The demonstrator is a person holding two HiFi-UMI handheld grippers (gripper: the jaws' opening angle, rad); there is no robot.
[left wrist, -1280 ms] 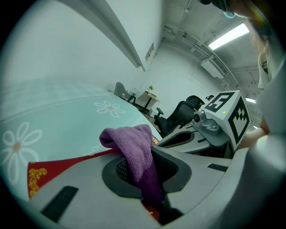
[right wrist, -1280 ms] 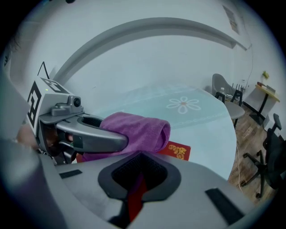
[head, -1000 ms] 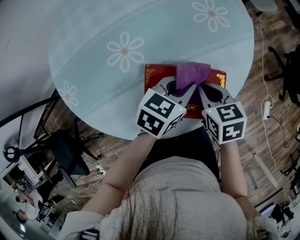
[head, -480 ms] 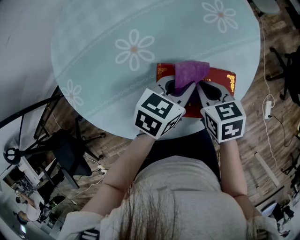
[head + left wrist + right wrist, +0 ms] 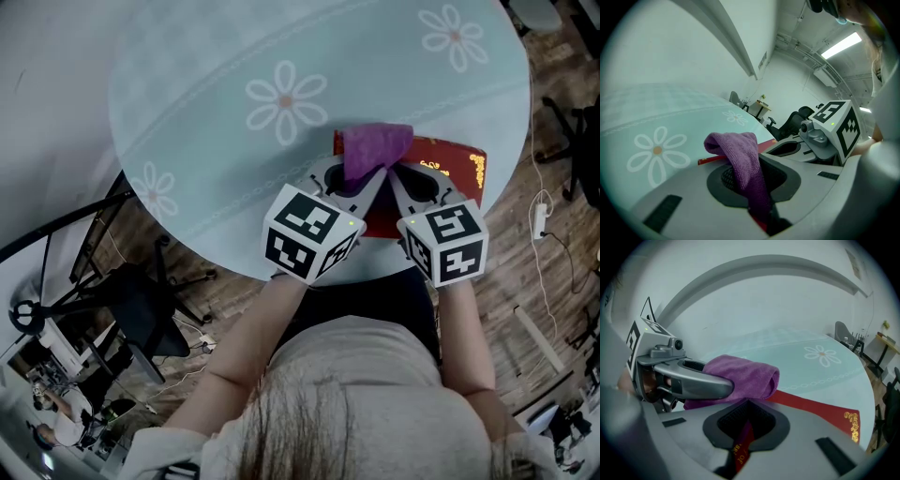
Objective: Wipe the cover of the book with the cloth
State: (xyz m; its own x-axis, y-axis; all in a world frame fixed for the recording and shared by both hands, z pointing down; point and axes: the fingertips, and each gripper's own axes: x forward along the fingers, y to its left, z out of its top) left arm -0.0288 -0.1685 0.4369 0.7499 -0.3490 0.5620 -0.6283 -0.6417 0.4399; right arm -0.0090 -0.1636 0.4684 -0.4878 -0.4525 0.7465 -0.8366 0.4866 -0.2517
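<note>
A red book [image 5: 448,161] with gold corner ornaments lies flat near the front edge of the round pale-blue table [image 5: 206,150]. My left gripper [image 5: 361,180] is shut on a purple cloth [image 5: 373,148], which drapes over the book's left end. In the left gripper view the cloth [image 5: 740,157] hangs out from between the jaws of the left gripper [image 5: 757,192]. My right gripper [image 5: 412,185] sits just right of it, at the book's near edge. Its view shows the right gripper [image 5: 743,432] shut on the red book [image 5: 811,408], gold print showing in the gap.
White daisy prints [image 5: 286,101] mark the tablecloth. The table's front rim [image 5: 234,267] runs just under both grippers. A dark office chair [image 5: 141,305] stands below the table at left. Cables and a power strip [image 5: 539,220] lie on the wooden floor at right.
The cloth has slid from the middle of the book's cover to its left end. The whole scene has shifted right in the head view.
</note>
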